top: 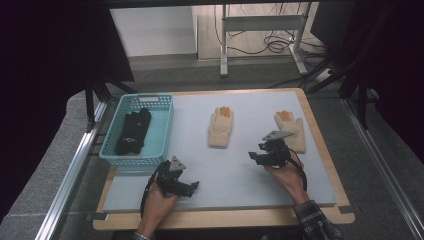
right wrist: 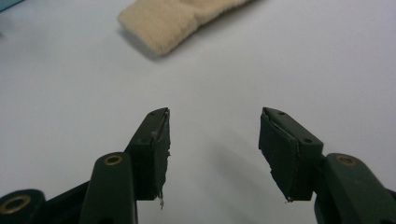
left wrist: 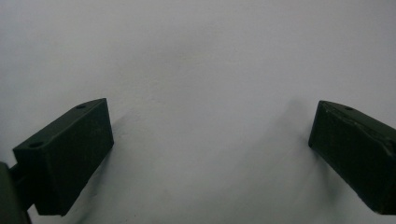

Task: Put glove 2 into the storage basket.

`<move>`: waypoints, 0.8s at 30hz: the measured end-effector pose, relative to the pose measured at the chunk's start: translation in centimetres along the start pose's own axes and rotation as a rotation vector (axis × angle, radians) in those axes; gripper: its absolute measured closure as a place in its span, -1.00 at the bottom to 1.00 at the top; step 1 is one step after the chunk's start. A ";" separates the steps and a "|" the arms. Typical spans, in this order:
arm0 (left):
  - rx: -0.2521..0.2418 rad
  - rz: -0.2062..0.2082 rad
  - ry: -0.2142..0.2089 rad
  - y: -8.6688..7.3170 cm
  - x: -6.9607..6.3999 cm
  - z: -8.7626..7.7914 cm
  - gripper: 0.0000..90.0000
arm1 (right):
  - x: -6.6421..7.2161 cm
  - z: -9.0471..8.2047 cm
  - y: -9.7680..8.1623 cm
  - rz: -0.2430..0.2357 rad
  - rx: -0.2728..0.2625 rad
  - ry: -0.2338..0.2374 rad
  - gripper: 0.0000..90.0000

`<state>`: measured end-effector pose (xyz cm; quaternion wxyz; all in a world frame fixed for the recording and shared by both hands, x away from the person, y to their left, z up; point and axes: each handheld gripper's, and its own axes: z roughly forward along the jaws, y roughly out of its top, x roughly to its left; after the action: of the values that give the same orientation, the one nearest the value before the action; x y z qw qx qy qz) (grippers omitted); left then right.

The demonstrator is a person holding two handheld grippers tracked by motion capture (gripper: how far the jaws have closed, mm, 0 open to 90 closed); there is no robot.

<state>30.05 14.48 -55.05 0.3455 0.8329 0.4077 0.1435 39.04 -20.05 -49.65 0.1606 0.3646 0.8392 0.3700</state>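
Two cream gloves with orange fingertips lie flat on the white mat, one in the middle (top: 220,127) and one at the right (top: 291,129). My right gripper (top: 254,156) hovers just left of the right glove's cuff and points left. In the right gripper view my right gripper (right wrist: 214,140) stands open with nothing between its jaws, and the cuff of a cream glove (right wrist: 173,23) lies ahead of it. My left gripper (top: 193,186) rests low near the mat's front left. In the left gripper view my left gripper (left wrist: 210,149) is wide open over bare mat.
A teal basket (top: 162,131) with dark gloves (top: 133,131) inside stands at the mat's back left, just beyond the left hand. The white mat (top: 230,175) covers a wooden table with its edge near the forearms. Desk legs and cables stand on the floor beyond.
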 end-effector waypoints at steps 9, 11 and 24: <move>-0.001 -0.001 0.000 0.0 0.0 0.0 -1.00 | 0.1 2.9 3.4 0.009 -0.008 0.064 0.21; -0.001 -0.001 0.000 0.0 0.0 0.0 -0.99 | 0.1 3.6 4.0 -0.002 -0.002 0.064 0.30; 0.000 0.000 0.002 0.0 0.0 0.0 -0.99 | -0.4 7.6 7.2 -0.025 0.003 0.037 0.20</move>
<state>30.05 14.53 -55.04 0.3454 0.8327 0.4080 0.1443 46.98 -13.22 -49.46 0.1491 0.3474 0.8471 0.3735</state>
